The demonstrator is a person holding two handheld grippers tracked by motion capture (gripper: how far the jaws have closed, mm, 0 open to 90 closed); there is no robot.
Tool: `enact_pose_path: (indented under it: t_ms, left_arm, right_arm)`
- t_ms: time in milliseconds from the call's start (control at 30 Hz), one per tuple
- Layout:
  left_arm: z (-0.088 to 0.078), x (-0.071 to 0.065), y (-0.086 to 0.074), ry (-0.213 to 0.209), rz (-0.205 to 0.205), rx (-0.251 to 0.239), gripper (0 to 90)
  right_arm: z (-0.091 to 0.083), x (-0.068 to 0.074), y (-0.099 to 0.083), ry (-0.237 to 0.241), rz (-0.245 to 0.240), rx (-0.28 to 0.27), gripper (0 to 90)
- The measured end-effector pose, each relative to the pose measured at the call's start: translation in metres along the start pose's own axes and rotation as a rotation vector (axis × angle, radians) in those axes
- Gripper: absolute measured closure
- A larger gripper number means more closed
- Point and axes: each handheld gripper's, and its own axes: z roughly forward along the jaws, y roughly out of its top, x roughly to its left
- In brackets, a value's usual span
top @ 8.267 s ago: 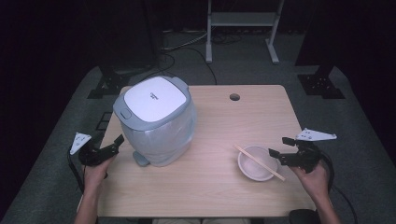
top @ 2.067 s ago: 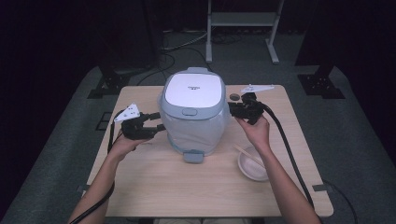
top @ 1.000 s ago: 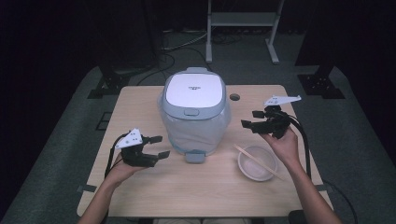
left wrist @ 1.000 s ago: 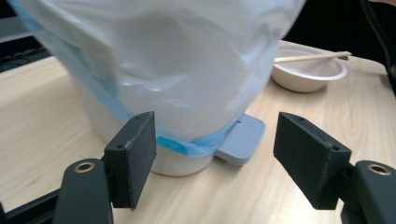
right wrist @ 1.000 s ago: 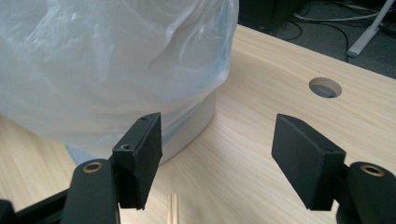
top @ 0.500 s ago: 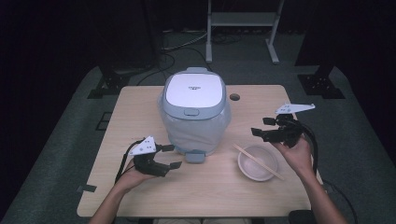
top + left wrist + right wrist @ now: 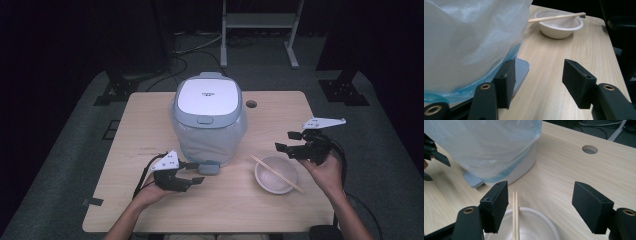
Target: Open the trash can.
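Pale wooden table [image 7: 150, 120] under me, one round cable hole [image 7: 251, 104] behind the rice cooker [image 7: 207, 117], grey floor and a dark room around it. One rice cooker, wrapped in clear plastic, sits mid-table. One white bowl [image 7: 276, 174] stands in front of the cooker toward my right, one pair of chopsticks [image 7: 276, 173] across its rim. My left gripper [image 7: 192, 172] is at the cooker's grey front tab [image 7: 208, 168], jaws just closing, one beside the tab, nothing clamped. My right gripper [image 7: 287, 141] hovers released above the bowl.

Translucent crinkled plastic film [image 7: 210, 137] wraps the glossy cooker [image 7: 207, 100]; matt pale wood-grain table [image 7: 150, 120].
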Motion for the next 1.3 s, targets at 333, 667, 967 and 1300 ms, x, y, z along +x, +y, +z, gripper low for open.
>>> enact_pose_path:
  t_ms: [333,667,967,1300]
  left_arm:
    - [0.025,0.007,-0.002,0.028,-0.012,0.041,61.4]
    - [0.043,0.016,-0.002,0.070,-0.016,0.062,68.1]
    - [0.051,0.020,-0.002,0.104,-0.003,0.071,67.1]
    - [0.053,0.019,-0.010,0.114,-0.041,0.039,66.9]
  right_arm:
    - [-0.005,-0.002,-0.007,-0.003,0.008,-0.007,27.5]
    - [-0.009,0.001,-0.011,0.003,0.000,-0.011,27.5]
    - [-0.008,-0.001,-0.026,0.021,0.023,-0.006,27.5]
    - [-0.007,0.005,-0.036,0.077,0.002,0.031,27.0]
